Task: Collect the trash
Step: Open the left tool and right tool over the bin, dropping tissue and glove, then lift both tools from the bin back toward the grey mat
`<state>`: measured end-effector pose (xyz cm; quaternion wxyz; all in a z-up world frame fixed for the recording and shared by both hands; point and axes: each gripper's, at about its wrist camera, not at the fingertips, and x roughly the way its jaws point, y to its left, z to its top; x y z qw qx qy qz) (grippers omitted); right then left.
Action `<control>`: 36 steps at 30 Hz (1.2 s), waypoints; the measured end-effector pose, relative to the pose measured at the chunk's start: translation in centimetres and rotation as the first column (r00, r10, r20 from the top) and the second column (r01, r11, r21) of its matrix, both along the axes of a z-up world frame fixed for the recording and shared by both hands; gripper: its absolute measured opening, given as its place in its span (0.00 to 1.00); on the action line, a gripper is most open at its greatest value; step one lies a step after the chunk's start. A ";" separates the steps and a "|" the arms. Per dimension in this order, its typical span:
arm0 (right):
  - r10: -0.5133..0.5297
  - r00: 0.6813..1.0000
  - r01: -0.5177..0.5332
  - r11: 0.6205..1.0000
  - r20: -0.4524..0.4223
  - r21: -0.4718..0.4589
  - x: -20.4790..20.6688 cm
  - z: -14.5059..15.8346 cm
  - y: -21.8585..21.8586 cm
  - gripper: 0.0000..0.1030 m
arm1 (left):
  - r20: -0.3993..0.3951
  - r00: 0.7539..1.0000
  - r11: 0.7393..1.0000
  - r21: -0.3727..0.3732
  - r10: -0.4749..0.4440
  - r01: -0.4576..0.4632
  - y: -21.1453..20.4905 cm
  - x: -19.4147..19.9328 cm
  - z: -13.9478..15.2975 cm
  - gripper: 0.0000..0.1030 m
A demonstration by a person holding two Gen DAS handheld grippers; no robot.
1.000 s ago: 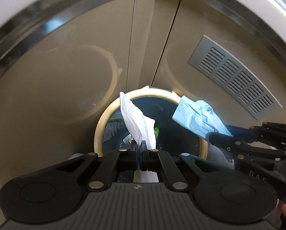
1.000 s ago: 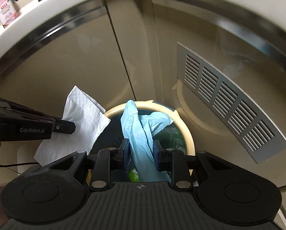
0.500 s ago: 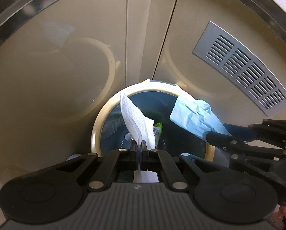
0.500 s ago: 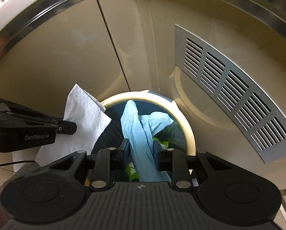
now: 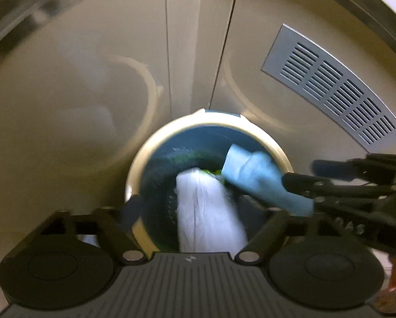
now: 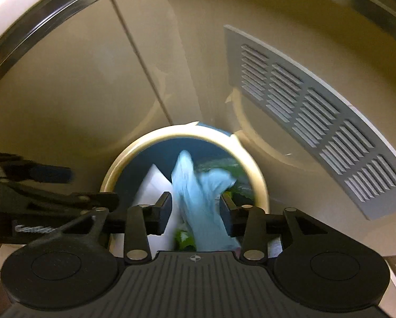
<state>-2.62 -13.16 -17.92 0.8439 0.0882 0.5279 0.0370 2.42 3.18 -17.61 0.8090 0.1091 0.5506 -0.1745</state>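
A round bin with a cream rim (image 5: 142, 156) (image 6: 134, 145) and dark blue inside stands below both grippers. My left gripper (image 5: 198, 204) is open; the white paper napkin (image 5: 206, 212) hangs blurred between its spread fingers over the bin mouth, also seen in the right wrist view (image 6: 153, 185). My right gripper (image 6: 195, 206) has its fingers apart, with the blue glove (image 6: 200, 198) between them over the bin; whether they still touch it is unclear. The glove also shows in the left wrist view (image 5: 256, 177). Green trash (image 6: 184, 238) lies inside the bin.
Beige cabinet doors (image 5: 92, 79) rise behind the bin, with a grey vent grille (image 5: 335, 90) (image 6: 312, 122) at the right. A white counter edge with a metal strip (image 6: 39, 23) curves across the top.
Both grippers came lower over the bin. The left jaws opened and the napkin slipped down from them. The right jaws widened around the glove.
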 end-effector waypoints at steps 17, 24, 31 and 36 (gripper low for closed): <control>0.061 0.990 -0.051 0.995 0.129 -0.081 -6.6 6.3 1.2 0.69 | 0.038 0.998 0.999 0.006 0.048 -0.048 3.3 -5.3 4.1 1.00; 0.145 0.966 -0.114 0.982 0.215 -0.148 -8.7 8.1 3.0 0.75 | 0.090 0.995 0.999 0.006 0.045 -0.046 3.8 -6.9 6.0 1.00; 0.159 0.955 -0.118 0.979 0.252 -0.168 -9.8 9.2 3.3 0.76 | 0.124 0.992 0.999 0.040 0.012 -0.017 3.7 -7.8 7.0 1.00; 0.155 0.951 -0.111 0.979 0.267 -0.174 -10.1 9.4 3.0 0.78 | 0.153 0.988 0.999 0.053 -0.011 0.003 3.4 -8.4 7.6 1.00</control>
